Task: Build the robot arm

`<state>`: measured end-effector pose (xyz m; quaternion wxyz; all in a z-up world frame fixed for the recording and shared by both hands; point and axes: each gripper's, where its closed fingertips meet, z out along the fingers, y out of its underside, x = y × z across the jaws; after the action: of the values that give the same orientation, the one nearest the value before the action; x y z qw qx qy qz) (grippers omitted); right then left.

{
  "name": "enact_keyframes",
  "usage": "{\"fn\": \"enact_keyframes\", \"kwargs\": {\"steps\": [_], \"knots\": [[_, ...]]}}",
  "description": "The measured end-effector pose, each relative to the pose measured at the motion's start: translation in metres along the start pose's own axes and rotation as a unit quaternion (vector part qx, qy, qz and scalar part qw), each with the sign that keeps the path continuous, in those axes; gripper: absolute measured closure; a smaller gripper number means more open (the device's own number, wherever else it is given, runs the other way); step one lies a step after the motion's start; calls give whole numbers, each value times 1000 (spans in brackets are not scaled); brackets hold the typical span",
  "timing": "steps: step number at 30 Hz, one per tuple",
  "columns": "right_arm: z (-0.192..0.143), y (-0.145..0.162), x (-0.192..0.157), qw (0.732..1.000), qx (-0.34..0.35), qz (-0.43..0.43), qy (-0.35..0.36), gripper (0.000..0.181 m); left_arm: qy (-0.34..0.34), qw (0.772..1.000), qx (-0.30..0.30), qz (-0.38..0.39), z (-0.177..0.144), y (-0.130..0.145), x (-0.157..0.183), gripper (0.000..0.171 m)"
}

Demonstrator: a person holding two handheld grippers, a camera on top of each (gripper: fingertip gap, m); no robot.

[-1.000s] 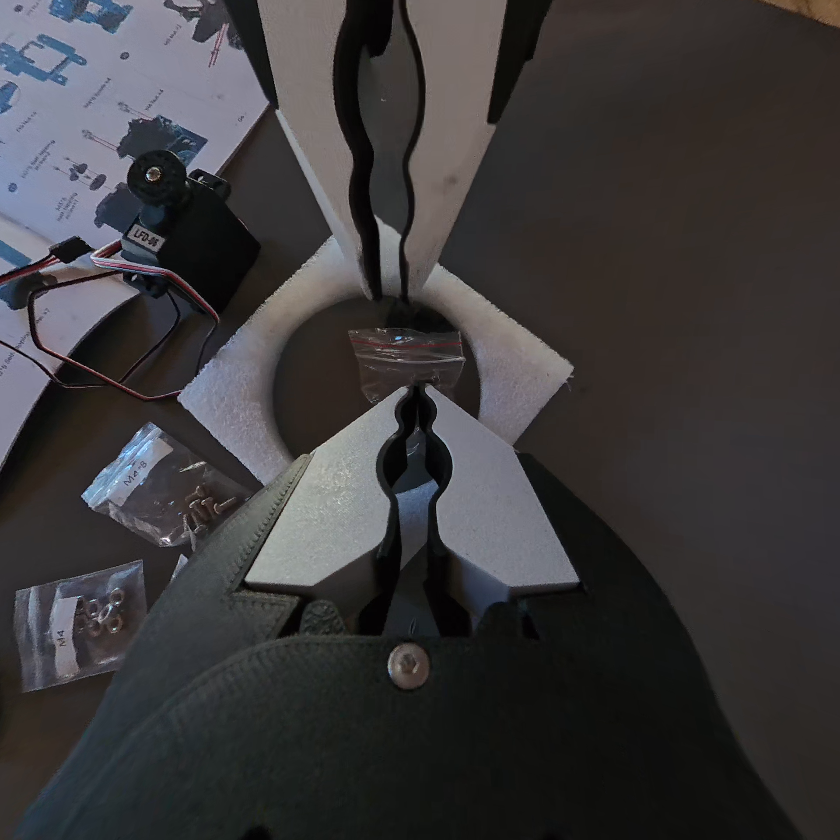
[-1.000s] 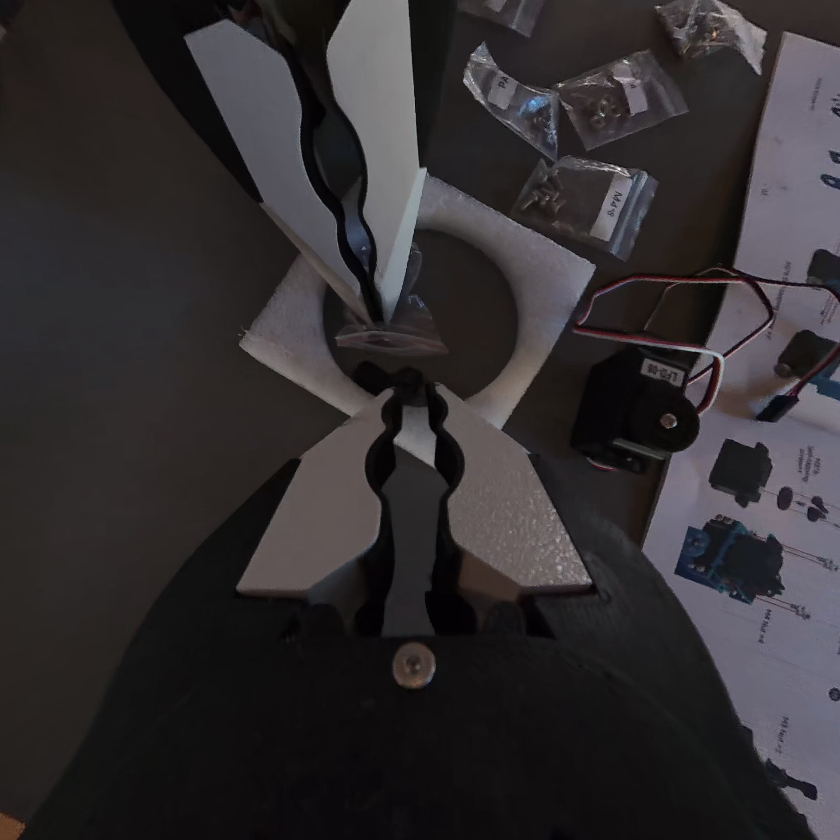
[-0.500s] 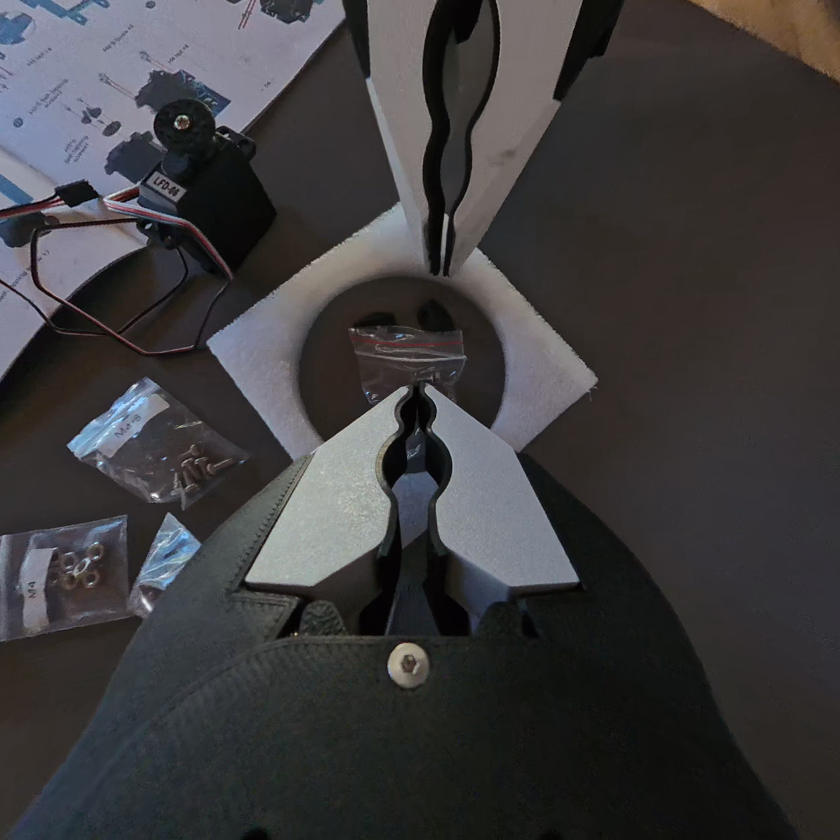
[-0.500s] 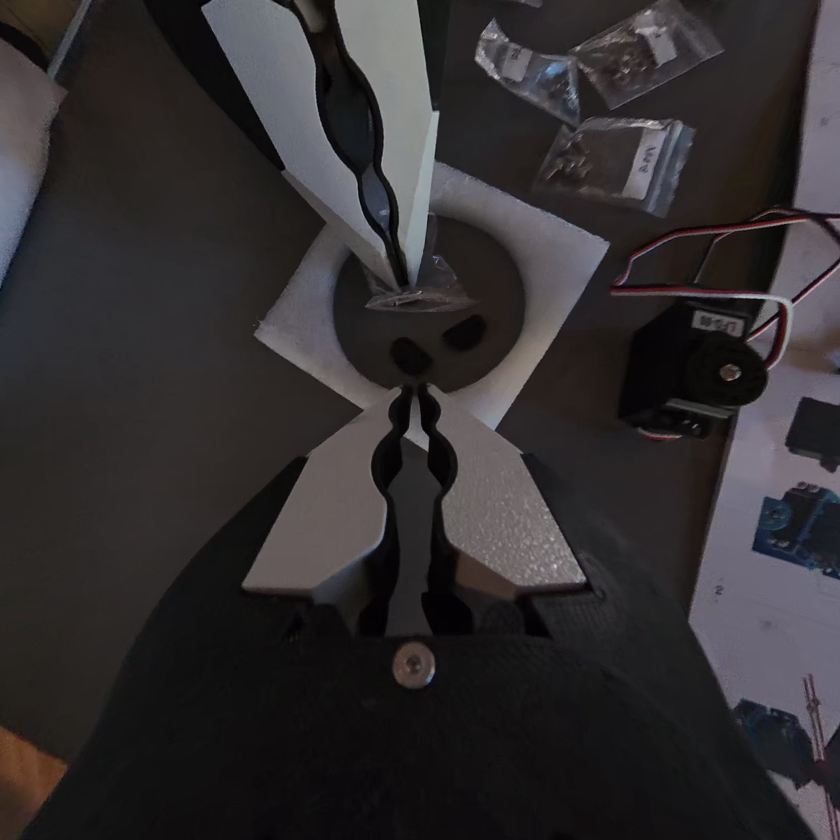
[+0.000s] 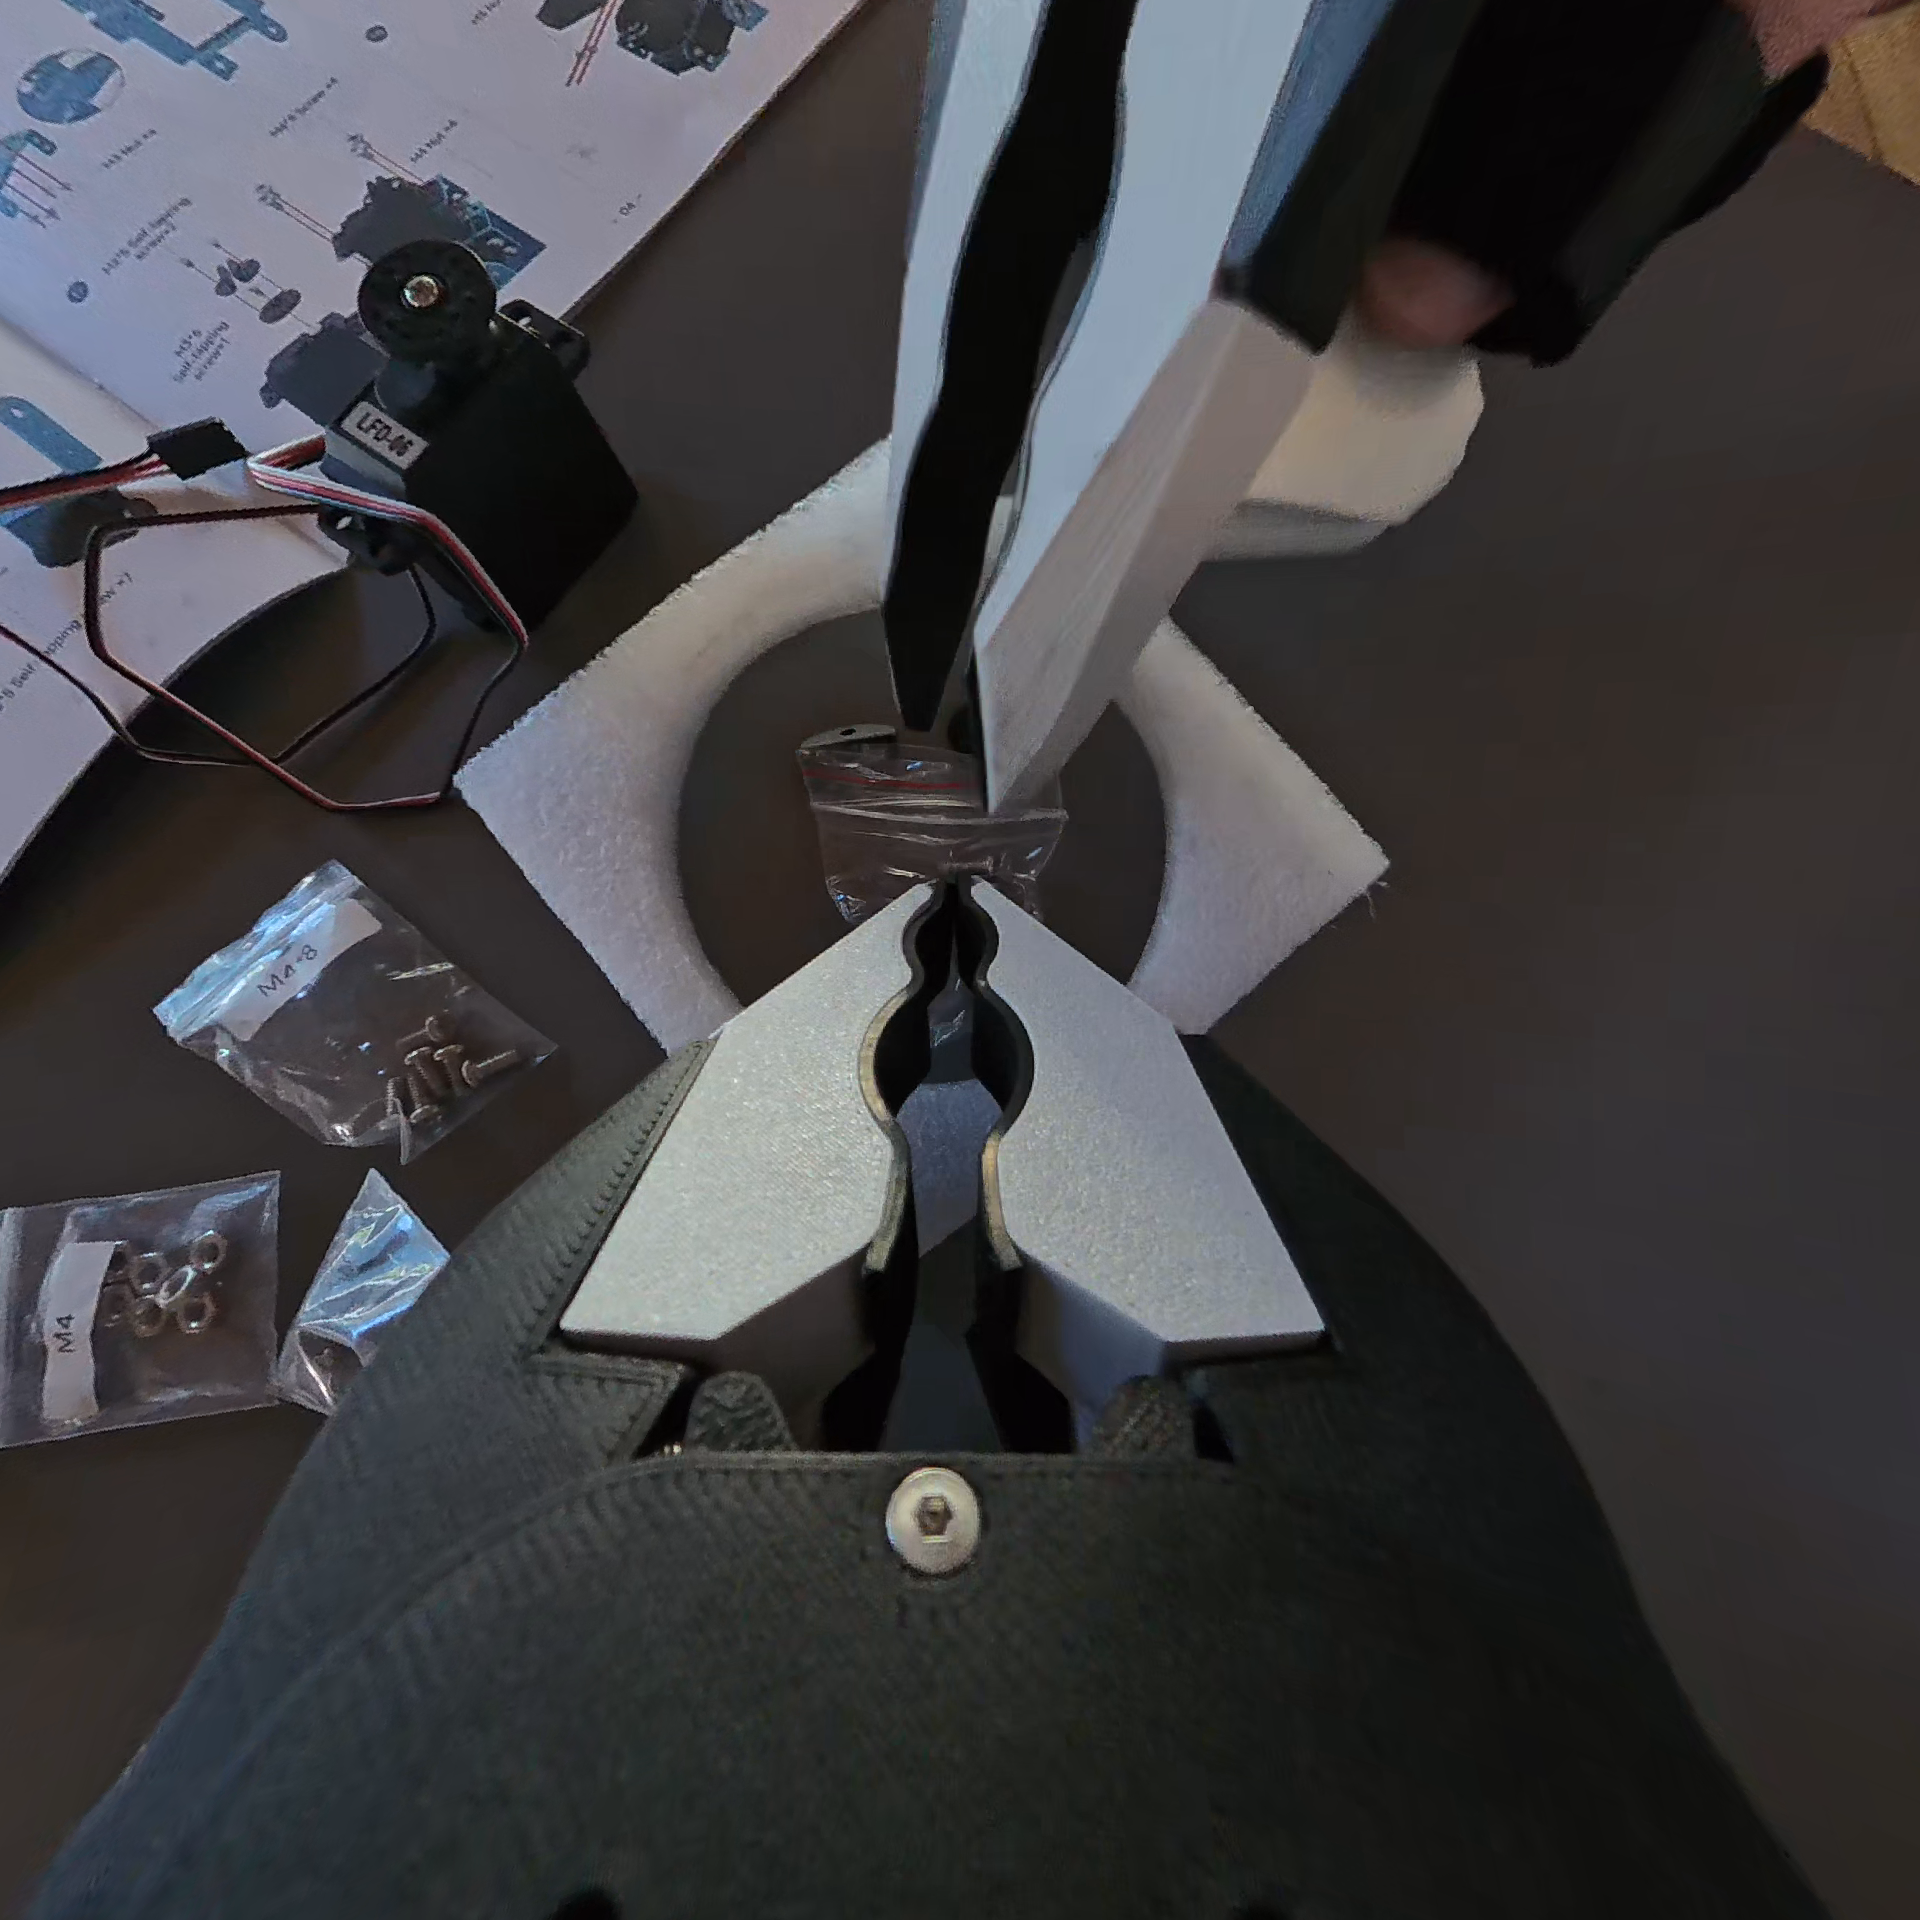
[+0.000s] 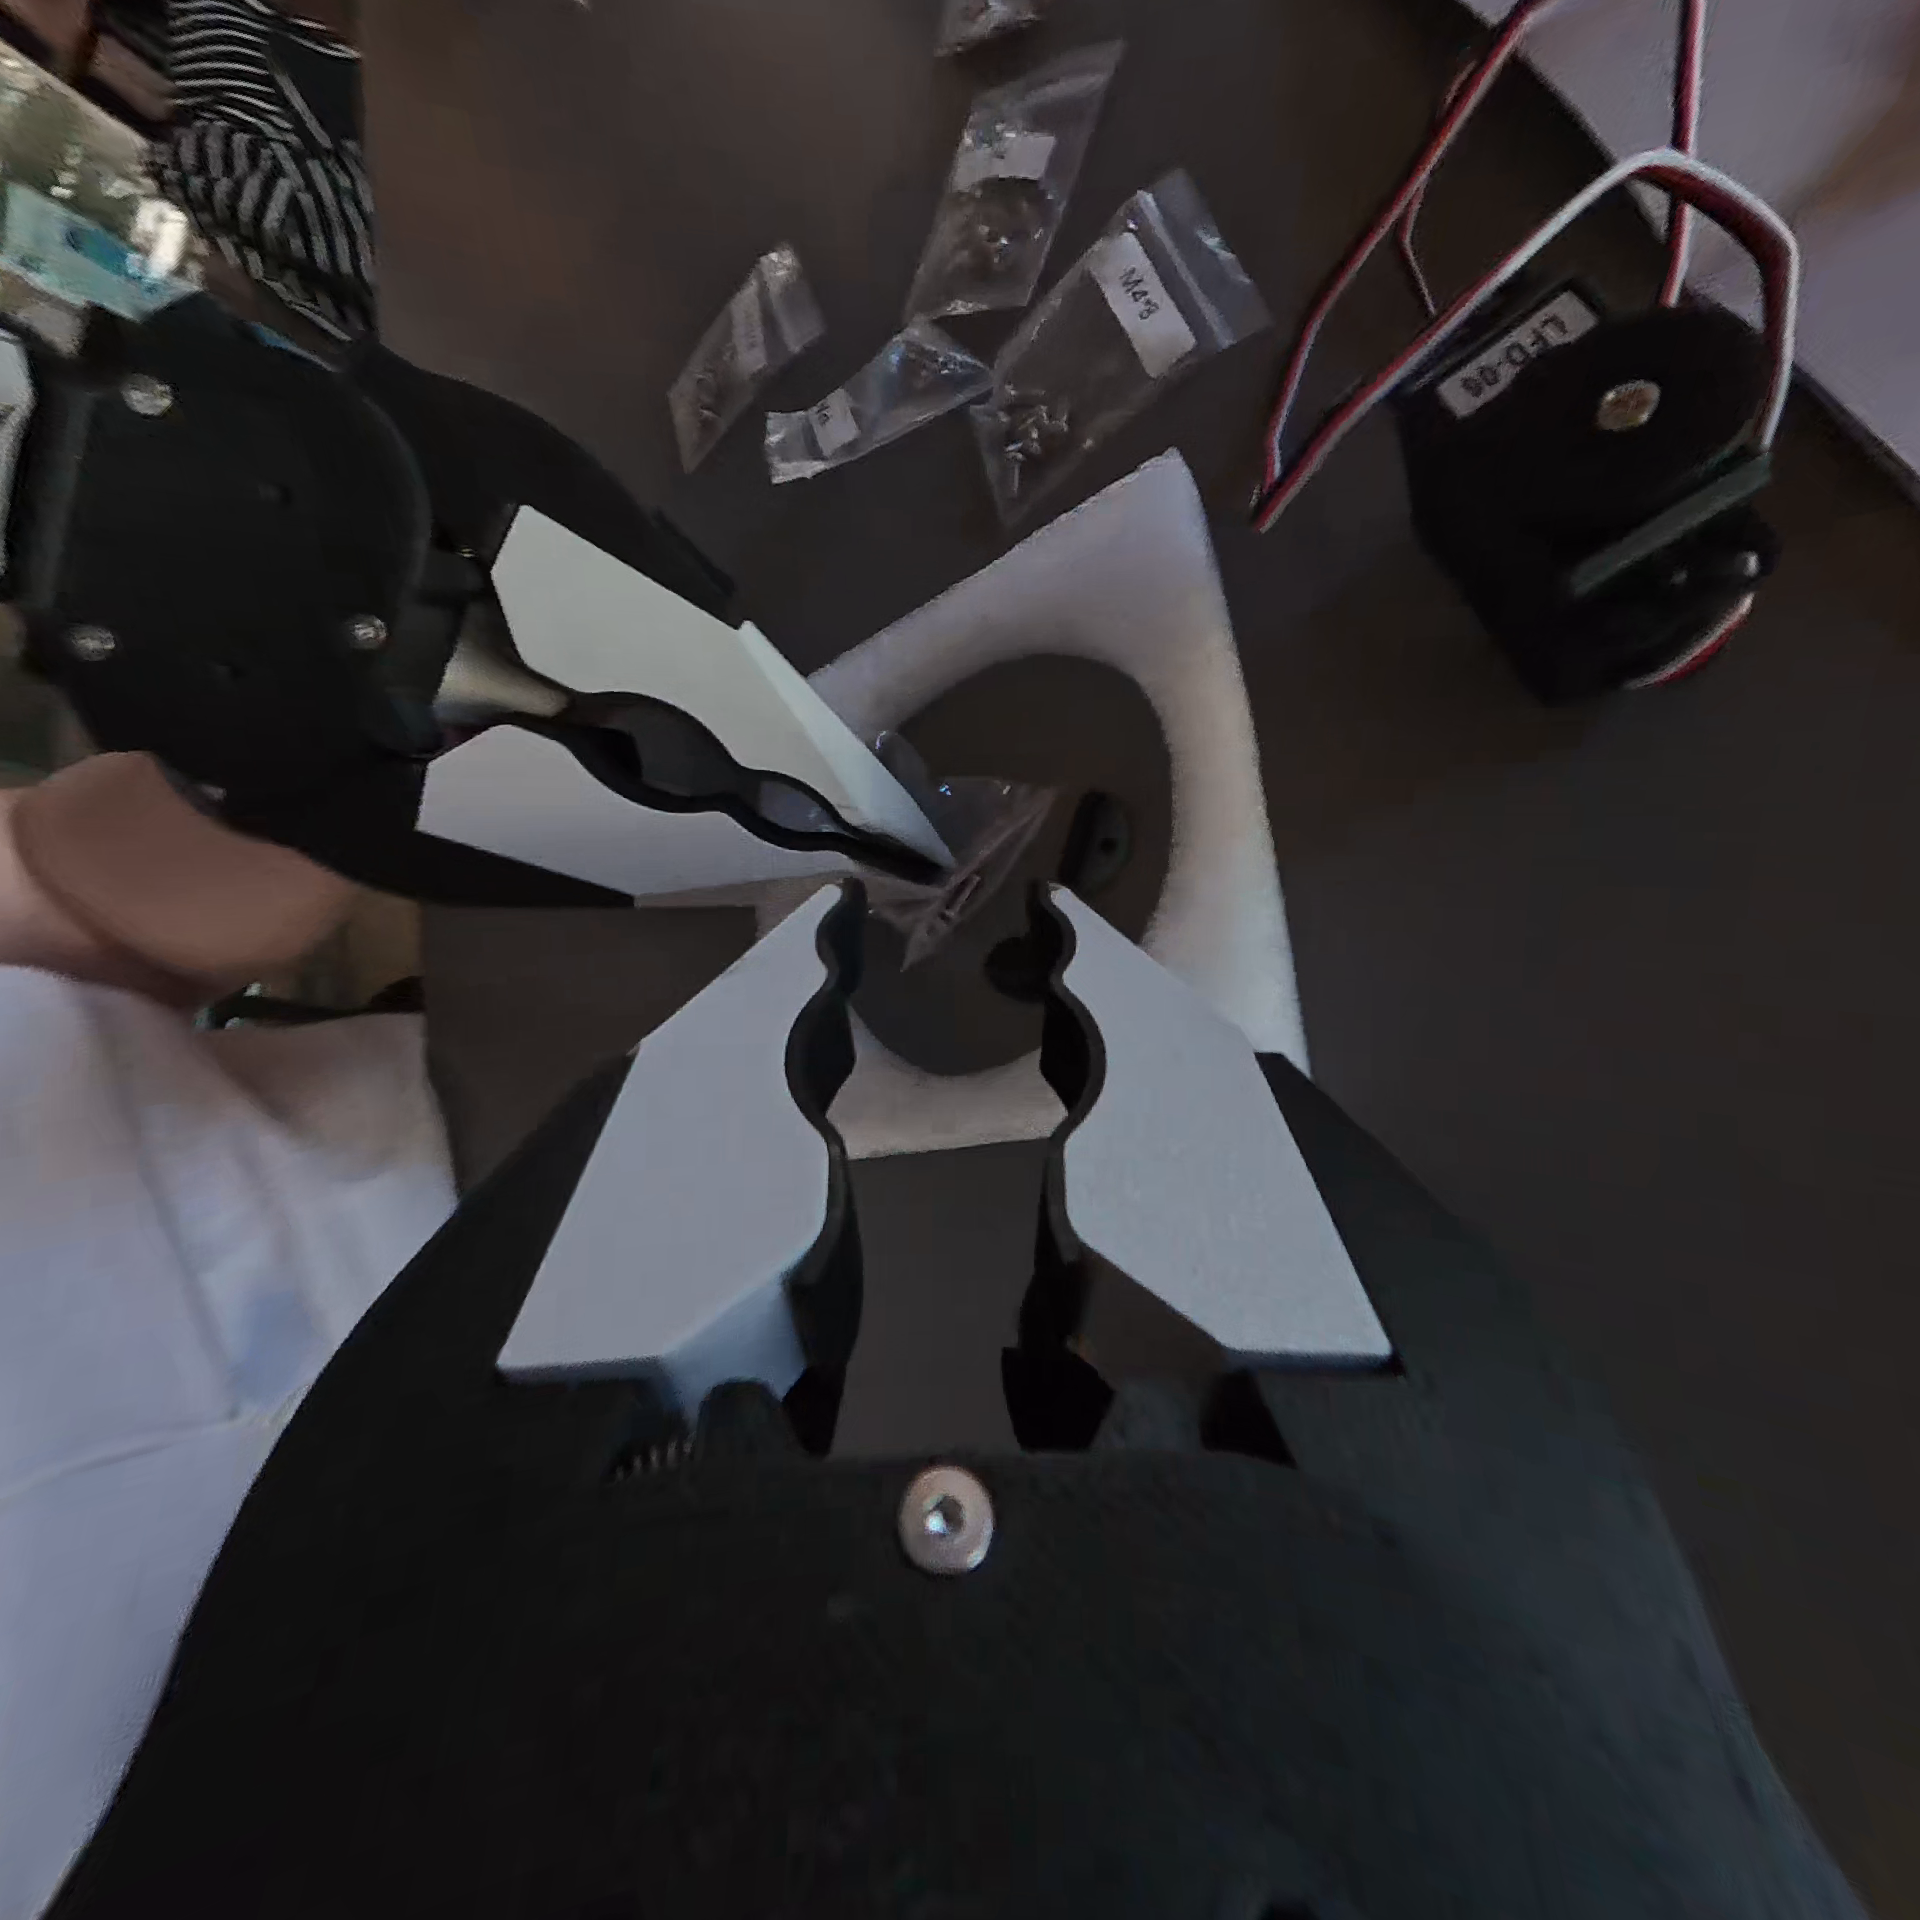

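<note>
Plainly, in the left wrist view, the left hand-held gripper [image 5: 956, 891] sits at lower centre with its fingers pressed together on the near edge of a small clear bag [image 5: 935, 831]. The bag hangs over the round hole in a white foam square [image 5: 582, 790] on the dark worktop [image 5: 1558, 1039]. The right hand-held gripper [image 5: 961, 764] comes down steeply from the top of the frame, its tips at the bag's far, red-lined edge. A black servo [image 5: 488, 457] with its wires lies at upper left, partly on a printed sheet [image 5: 260, 156]. A bag of screws [image 5: 343, 1008] lies at left.

In the right wrist view, the right hand-held gripper [image 6: 945, 914] is spread, one finger on each side of the bag [image 6: 977, 862], not gripping it. The left hand-held gripper [image 6: 935, 857] reaches in from the left, tilted down, pinching the bag. A small black part [image 6: 1101, 831] lies in the hole just beyond.
</note>
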<state>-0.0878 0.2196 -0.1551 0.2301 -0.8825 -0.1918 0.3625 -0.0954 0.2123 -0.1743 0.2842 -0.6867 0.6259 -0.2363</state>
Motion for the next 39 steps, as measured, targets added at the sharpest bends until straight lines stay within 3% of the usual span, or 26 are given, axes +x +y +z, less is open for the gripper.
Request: {"fn": "enact_keyframes", "kwargs": {"steps": [7, 12, 21, 24, 27, 29, 31, 32, 34, 37, 39], "knots": [[11, 14, -4, 1000, -26, 17, -4, 180, -4, 1000, 4, 3, -1, 0, 1, 171], [-2, 4, -4, 999, 47, 14, 1, 180, 8, 999, 40, -5, -8, -9, 6, 171], [-51, -20, -28, 977, 210, -16, -28, 181, 56, 979, 187, -54, -54, -50, -3, 154], [-49, -17, -45, 977, 201, -35, -58, 180, 63, 970, 227, -61, -71, -58, -11, 140], [-39, -11, -66, 976, 186, -81, -76, 180, 119, 964, 235, -37, -80, -56, 1, 128], [-30, -6, -76, 974, 177, -110, -84, 181, 199, 959, 200, -33, -78, -44, 20, 135], [-20, -2, -81, 974, 168, -121, -94, 180, 263, 944, 193, -40, -80, -37, 34, 168], [-16, 0, -80, 974, 165, -125, -93, 180, 278, 940, 193, -50, -81, -35, 37, 171], [-14, -1, -78, 969, 183, -134, -94, 179, 276, 940, 189, -68, -80, -31, 34, 171], [-12, -5, -72, 959, 219, -162, -74, 157, 256, 941, 189, -114, -85, -23, 19, 171], [-13, -7, -70, 952, 234, -187, -62, 154, 250, 938, 193, -143, -95, -17, 8, 171]]}}
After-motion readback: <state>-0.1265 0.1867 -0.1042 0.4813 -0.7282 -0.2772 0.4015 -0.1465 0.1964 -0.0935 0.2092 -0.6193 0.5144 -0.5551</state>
